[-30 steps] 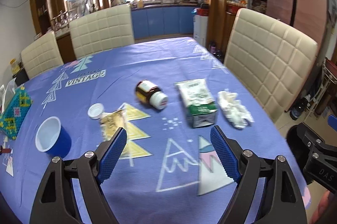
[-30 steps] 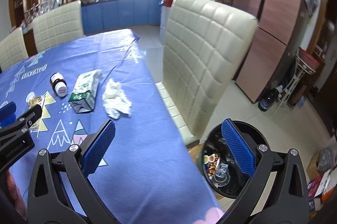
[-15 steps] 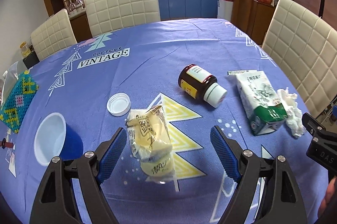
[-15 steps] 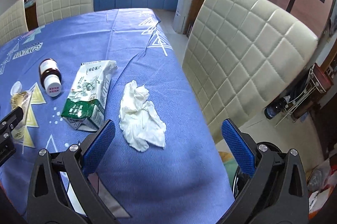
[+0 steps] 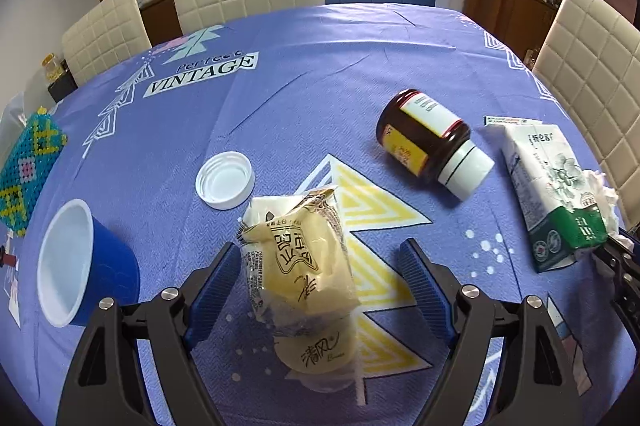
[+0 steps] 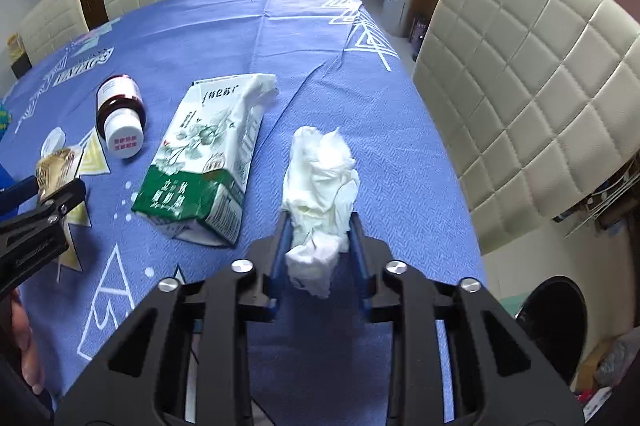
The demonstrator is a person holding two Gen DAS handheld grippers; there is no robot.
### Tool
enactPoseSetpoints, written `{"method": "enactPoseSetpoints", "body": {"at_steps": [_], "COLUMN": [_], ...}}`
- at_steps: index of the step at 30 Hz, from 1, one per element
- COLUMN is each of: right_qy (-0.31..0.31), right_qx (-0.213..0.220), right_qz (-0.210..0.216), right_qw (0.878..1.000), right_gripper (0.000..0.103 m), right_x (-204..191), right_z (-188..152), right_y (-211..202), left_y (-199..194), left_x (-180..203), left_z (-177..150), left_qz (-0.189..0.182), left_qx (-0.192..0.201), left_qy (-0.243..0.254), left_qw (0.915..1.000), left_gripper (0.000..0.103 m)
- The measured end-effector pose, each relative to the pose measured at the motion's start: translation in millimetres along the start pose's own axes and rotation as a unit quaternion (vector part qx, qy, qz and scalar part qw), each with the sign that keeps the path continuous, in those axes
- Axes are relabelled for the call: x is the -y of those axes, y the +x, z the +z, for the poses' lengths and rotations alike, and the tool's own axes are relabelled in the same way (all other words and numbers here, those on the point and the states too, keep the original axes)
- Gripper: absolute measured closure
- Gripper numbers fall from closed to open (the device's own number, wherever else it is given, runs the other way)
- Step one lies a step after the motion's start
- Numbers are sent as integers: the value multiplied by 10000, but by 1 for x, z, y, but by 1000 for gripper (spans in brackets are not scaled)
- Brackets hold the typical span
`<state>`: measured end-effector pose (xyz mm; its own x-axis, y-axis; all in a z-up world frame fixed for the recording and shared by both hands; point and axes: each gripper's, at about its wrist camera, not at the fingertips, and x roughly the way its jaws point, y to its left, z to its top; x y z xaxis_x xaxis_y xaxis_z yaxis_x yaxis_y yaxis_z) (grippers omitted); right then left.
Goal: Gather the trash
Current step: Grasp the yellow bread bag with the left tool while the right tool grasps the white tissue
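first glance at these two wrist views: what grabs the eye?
The right claw is shut on a crumpled white tissue near the table's right edge, beside a flattened green-and-white carton. The left claw is open around a yellow plastic wrapper, its left pad close against it. Behind lie a white cap and a tipped brown bottle.

Purple triangle-patterned tablecloth (image 5: 320,73), white tissue (image 6: 320,185), green-white carton (image 6: 200,165)

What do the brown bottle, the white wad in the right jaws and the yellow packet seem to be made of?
Brown bottle: glossy amber glass or plastic, cannot tell which; white plastic-looking cap.
White wad: soft matte tissue paper, judging by its crumpled folds.
Yellow packet: thin shiny plastic film, wrinkled and partly see-through.
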<state>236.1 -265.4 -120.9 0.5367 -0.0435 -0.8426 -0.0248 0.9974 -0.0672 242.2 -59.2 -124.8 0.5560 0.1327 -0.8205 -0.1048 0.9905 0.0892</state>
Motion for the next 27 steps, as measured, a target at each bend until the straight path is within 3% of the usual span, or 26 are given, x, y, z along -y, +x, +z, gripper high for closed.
{"method": "enactPoseSetpoints", "body": {"at_steps": [2,5,8,27], "right_qy": [-45,62,151,361], "right_qx": [6,8,18,649], "right_qz": [-51,29,27,-377], "right_qw": [10000,10000,9999,9965], "right_gripper": [84,86,87,87], "right_x": [-4,0,7,43], "right_z": [-4,-9,-13,-64], "right_y": [-4,-11,-18,-110], "left_y": [-1,-5,-16,-121], "left_x": [0,1,4,33], "left_z": [-1,-1,-8,-47], "left_qz": [-149,-210,-281,-505], "left_qx": [81,14,63,882], "left_qy": [36,73,182,641], "left_qw": [9999,9998,9994,9928], "left_gripper": [62,76,80,80]}}
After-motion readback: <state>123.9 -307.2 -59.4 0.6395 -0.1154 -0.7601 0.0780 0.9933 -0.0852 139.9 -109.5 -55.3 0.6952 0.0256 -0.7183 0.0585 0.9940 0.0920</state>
